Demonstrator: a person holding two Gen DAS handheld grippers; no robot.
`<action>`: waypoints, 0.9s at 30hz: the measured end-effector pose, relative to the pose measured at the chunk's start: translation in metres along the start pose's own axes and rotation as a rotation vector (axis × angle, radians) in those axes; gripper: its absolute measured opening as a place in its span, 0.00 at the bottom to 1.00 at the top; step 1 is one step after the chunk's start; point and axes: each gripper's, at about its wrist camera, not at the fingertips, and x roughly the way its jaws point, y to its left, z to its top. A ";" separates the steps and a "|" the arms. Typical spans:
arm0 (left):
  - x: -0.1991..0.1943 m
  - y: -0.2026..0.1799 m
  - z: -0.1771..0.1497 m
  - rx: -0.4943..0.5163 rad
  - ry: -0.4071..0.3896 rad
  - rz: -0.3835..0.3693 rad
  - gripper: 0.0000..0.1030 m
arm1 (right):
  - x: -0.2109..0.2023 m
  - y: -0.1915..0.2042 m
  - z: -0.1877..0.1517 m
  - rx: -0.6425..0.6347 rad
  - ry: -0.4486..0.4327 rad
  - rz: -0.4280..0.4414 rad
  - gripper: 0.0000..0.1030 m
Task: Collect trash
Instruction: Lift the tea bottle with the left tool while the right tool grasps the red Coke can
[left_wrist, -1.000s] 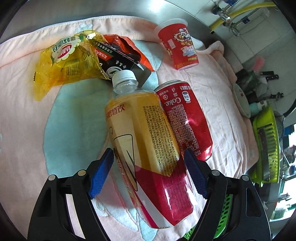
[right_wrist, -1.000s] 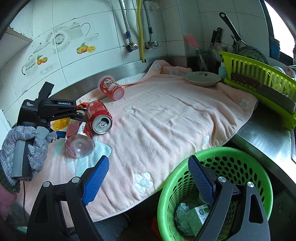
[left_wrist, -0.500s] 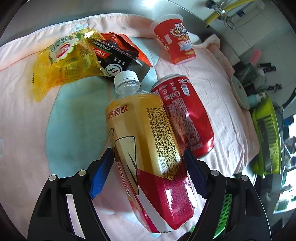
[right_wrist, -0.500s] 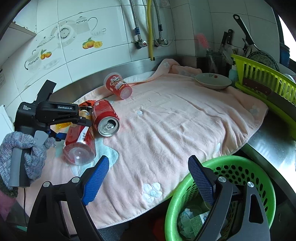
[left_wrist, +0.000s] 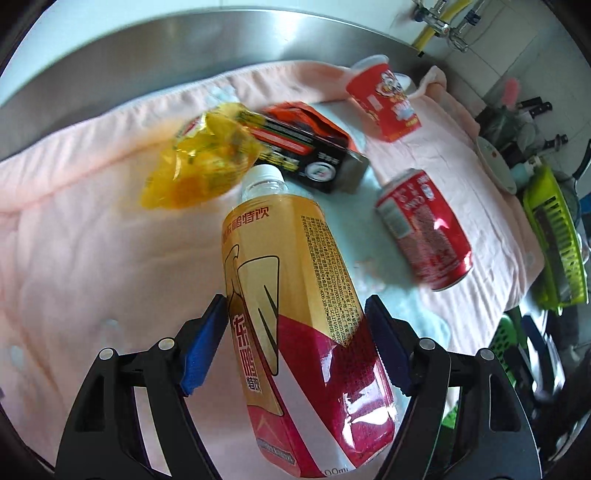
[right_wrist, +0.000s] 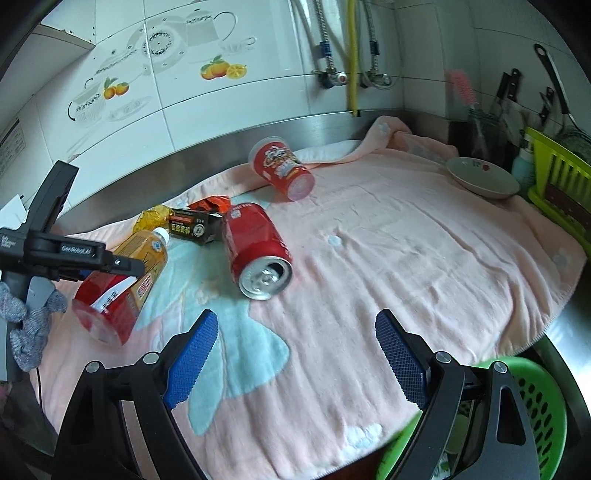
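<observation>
Here the left gripper (left_wrist: 295, 345) is clamped on a plastic drink bottle (left_wrist: 299, 325), its blue pads (left_wrist: 203, 350) pressed to the bottle's two sides at the red lower half of the label; the white cap points away from the camera. In the right wrist view the bottle (right_wrist: 122, 284) hangs tilted in those jaws above the near left part of the pink towel (right_wrist: 406, 266), base toward the near edge, with a hand in a grey knit glove (right_wrist: 29, 325) on the tool's handle. The right gripper (right_wrist: 295, 363) stands spread wide with nothing between its pads, over the towel's near edge. Below its right finger the rim of a green perforated basket (right_wrist: 546, 406) shows, off the towel's near right corner.

Farther in, a red Coke can (right_wrist: 256, 251) lies on its side near the middle of the towel, open top facing the near edge, apart from the bottle. Just behind it lies a black and red snack box (right_wrist: 194, 227), with a crumpled yellow wrapper (right_wrist: 155, 216) touching its left end and an orange-red wrapper (right_wrist: 212, 203) behind. Toward the far edge a red paper cup (right_wrist: 282, 171) lies on its side. At the towel's far right corner sits a shallow dish (right_wrist: 482, 177), and beside it a yellow-green dish rack (right_wrist: 561, 184).
</observation>
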 end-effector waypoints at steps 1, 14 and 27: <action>-0.003 0.004 0.000 0.003 -0.003 0.004 0.72 | 0.005 0.003 0.004 -0.013 0.003 0.002 0.82; -0.006 0.031 0.005 0.070 0.005 0.023 0.71 | 0.090 0.038 0.037 -0.153 0.079 0.008 0.82; 0.008 0.033 0.000 0.123 0.050 0.010 0.70 | 0.139 0.046 0.052 -0.199 0.155 -0.005 0.75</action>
